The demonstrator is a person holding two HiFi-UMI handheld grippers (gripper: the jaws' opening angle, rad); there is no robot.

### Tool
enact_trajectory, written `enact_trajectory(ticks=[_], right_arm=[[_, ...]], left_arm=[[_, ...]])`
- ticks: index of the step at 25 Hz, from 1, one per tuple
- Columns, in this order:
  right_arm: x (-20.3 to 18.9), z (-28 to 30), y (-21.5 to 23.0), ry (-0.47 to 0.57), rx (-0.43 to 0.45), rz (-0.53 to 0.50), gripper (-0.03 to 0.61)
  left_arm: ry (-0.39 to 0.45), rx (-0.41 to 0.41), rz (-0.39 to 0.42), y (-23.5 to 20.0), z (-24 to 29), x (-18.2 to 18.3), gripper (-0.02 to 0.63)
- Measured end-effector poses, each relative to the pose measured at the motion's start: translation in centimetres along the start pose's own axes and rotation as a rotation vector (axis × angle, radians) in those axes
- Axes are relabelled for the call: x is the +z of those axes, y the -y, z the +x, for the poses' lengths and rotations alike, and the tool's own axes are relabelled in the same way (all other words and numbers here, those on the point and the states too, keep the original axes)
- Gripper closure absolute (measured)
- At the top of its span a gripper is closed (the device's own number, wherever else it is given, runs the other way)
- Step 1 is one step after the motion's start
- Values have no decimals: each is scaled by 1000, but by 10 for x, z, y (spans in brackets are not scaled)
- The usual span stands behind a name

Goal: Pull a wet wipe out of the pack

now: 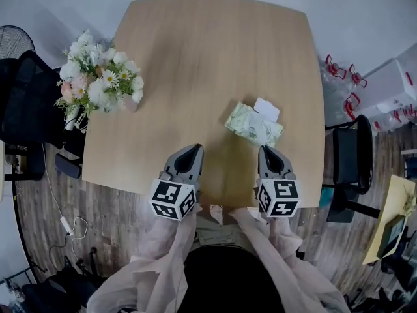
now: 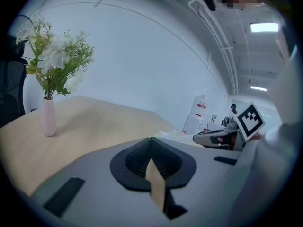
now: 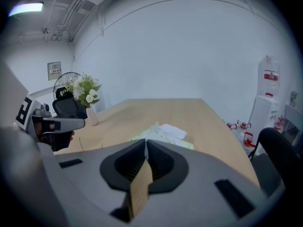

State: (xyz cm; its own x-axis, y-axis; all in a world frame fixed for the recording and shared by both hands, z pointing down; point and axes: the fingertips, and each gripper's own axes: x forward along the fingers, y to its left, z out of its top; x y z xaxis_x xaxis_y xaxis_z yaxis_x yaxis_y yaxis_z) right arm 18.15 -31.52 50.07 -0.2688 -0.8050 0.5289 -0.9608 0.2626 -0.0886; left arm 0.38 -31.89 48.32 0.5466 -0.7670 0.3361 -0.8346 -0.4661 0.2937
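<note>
Now the left tool (image 1: 197,149) and the right tool (image 1: 264,150) are both clenched on nothing, over the desk (image 1: 208,57). The right one points at the wipe pack (image 1: 251,124) just ahead.

On my right gripper (image 3: 145,141) camera, the near part of the wipe pack (image 3: 163,132) is hidden behind the gripper's own grey body, so I can't make out its opening. My left gripper (image 2: 150,140) camera gives me only a pale sliver of the pack past its body. In the head view the print on the pack is too small to read. The flowers (image 1: 98,77) cover most of their vase (image 1: 129,104), and the fan (image 1: 13,41) is cut off by the left edge.
</note>
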Motion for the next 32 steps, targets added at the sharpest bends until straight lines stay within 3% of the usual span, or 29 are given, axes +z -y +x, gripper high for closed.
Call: enact_trajectory(ticks=[32], right_arm=[[57,-41,5,153,11,22,558]], left_arm=[[61,-24,61,17,-1,33,604]])
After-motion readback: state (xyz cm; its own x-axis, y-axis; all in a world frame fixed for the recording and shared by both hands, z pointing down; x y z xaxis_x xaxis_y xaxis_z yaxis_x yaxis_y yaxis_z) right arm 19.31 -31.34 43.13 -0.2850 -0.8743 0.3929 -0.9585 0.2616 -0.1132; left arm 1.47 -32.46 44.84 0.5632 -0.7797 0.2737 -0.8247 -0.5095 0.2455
